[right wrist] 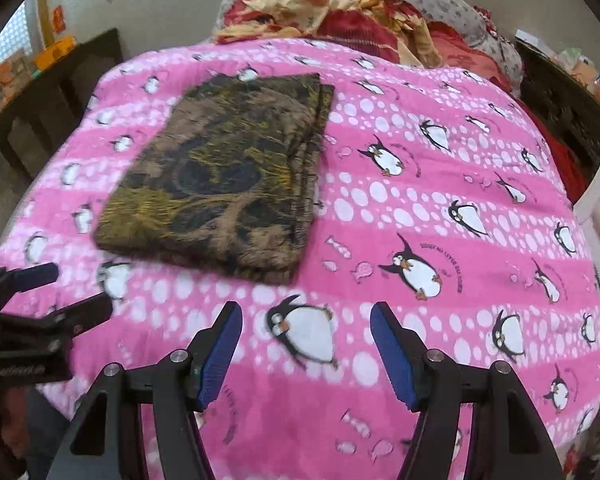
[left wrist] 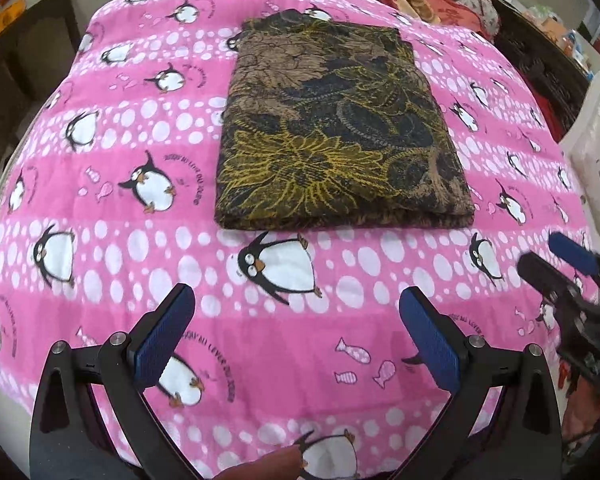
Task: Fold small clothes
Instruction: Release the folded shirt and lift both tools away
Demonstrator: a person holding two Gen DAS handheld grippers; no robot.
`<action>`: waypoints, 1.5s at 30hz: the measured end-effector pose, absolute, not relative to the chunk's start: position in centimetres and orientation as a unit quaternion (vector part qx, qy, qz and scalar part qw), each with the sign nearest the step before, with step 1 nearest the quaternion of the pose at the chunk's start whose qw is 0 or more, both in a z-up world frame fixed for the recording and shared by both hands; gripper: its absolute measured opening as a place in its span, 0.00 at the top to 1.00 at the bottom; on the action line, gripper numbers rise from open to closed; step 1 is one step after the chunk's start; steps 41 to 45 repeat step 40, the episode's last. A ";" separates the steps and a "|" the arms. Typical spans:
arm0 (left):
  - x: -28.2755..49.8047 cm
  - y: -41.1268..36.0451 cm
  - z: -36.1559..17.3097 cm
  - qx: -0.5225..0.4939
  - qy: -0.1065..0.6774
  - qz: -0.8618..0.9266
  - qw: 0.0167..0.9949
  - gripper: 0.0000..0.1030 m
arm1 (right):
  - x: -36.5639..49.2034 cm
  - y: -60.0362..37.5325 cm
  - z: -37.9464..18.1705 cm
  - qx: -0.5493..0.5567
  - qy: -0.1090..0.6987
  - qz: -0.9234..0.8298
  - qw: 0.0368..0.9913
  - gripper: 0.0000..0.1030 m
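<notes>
A brown cloth with yellow and black flower print lies folded into a neat rectangle on the pink penguin blanket. In the right wrist view the same folded cloth sits left of centre. My left gripper hovers open over bare blanket, short of the cloth's near edge, with nothing between its blue pads. My right gripper is likewise open and empty, above a penguin print, nearer than the cloth's right corner. Each gripper shows at the edge of the other's view: the right gripper and the left gripper.
A heap of red, orange and grey patterned clothes lies at the far end of the bed. Dark furniture stands to the left, a dark shelf to the right. A white object borders the bed's right side.
</notes>
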State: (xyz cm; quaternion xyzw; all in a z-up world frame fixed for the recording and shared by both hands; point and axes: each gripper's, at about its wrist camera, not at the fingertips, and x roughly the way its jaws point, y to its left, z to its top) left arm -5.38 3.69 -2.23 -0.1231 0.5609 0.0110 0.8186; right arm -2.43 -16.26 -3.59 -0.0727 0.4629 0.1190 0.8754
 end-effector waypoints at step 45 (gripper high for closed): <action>-4.6 2.6 -1.4 -0.093 0.553 0.027 0.827 0.01 | -3.7 -17.4 -1.4 -0.057 0.426 0.144 0.892 0.38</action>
